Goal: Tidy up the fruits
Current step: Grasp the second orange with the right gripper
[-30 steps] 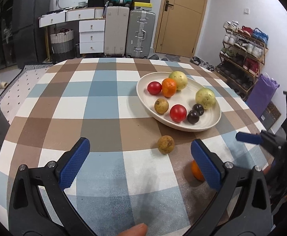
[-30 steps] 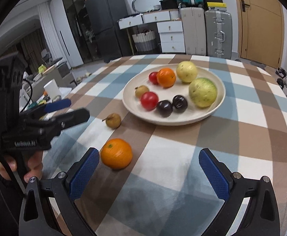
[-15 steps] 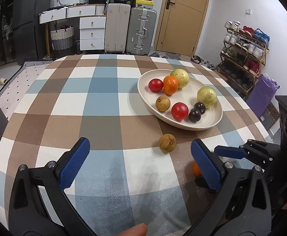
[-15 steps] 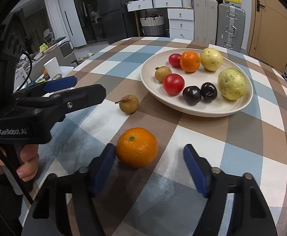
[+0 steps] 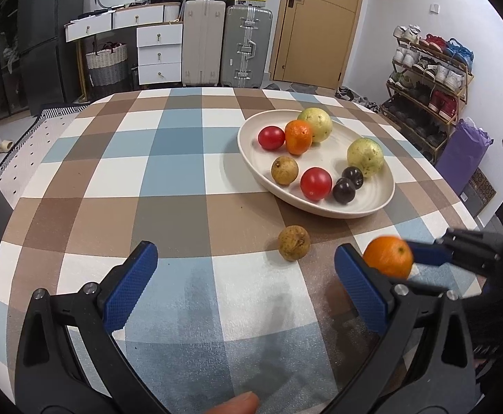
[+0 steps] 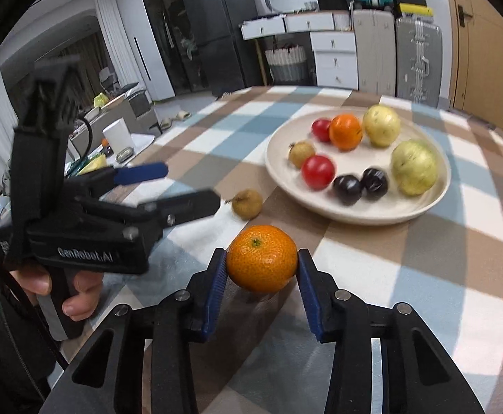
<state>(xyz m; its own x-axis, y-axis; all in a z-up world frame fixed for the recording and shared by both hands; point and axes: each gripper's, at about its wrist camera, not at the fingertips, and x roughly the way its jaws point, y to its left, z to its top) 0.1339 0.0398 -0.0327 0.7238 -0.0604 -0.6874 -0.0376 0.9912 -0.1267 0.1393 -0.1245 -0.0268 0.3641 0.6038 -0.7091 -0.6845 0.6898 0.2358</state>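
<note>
Fruit is spread over a checked tablecloth [image 5: 182, 179]: most of it lies in a cream plate [image 6: 434, 200], and two pieces are outside it. One orange [image 6: 261, 258] is clamped between the blue pads of the right gripper [image 6: 262, 277], whose jaws have just been closing onto it; a shadow is seen beneath the orange, but whether it is lifted clear of the cloth cannot be told. A small brown fruit [image 5: 293, 243] rests on the cloth between the held orange and the plate, apart from both. On the plate are seen two red fruits, a second orange [image 5: 298, 137], two yellow-green fruits, two dark plums and another brown fruit. The left gripper [image 5: 246, 288] is held over the near cloth with its jaws wide apart and nothing between them. A hand [image 6: 75, 293] is wrapped round its handle.
</note>
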